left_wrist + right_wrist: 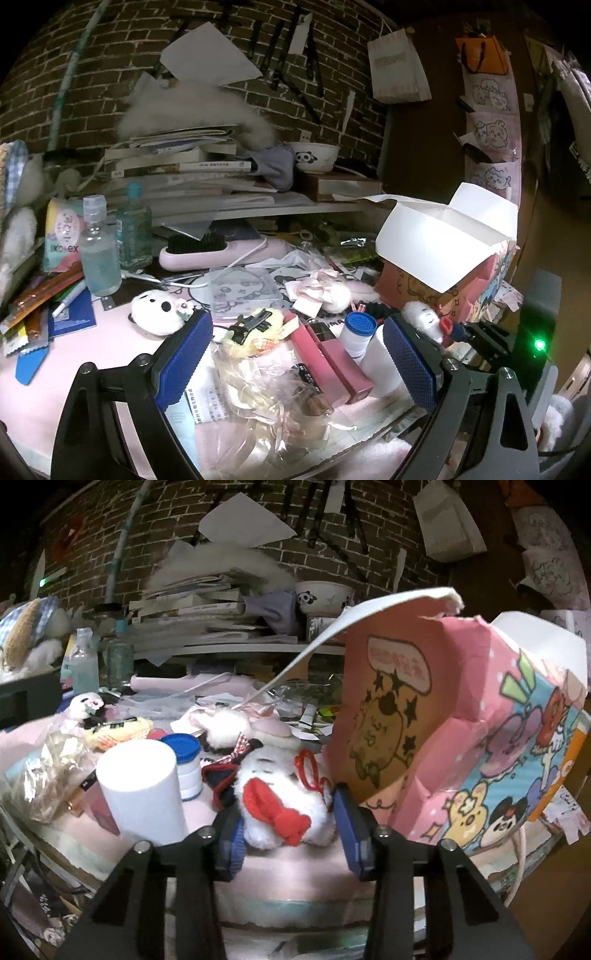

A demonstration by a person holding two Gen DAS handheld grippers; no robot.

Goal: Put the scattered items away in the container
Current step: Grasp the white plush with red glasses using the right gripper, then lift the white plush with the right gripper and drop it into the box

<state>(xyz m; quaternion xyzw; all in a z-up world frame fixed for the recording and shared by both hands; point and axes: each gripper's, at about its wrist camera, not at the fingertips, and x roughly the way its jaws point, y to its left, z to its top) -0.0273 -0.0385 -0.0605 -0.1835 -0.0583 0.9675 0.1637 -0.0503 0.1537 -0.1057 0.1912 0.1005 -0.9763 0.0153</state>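
Cluttered pink counter (110, 332) against a brick wall. Right gripper (291, 834): jaws straddle the white plush with red bow (280, 805), not visibly clamped, beside the pink carton (461, 746) at the right edge. Left gripper (295, 354): jaws open above a pink case (332, 358). Risk: the carton's overhanging flap may block insertion; the white cylinder (144, 786) may topple

White plush toy (280, 805) with red bow lies on the bench just beside the pink cartoon-printed box (480, 738), which stands open, flaps raised.
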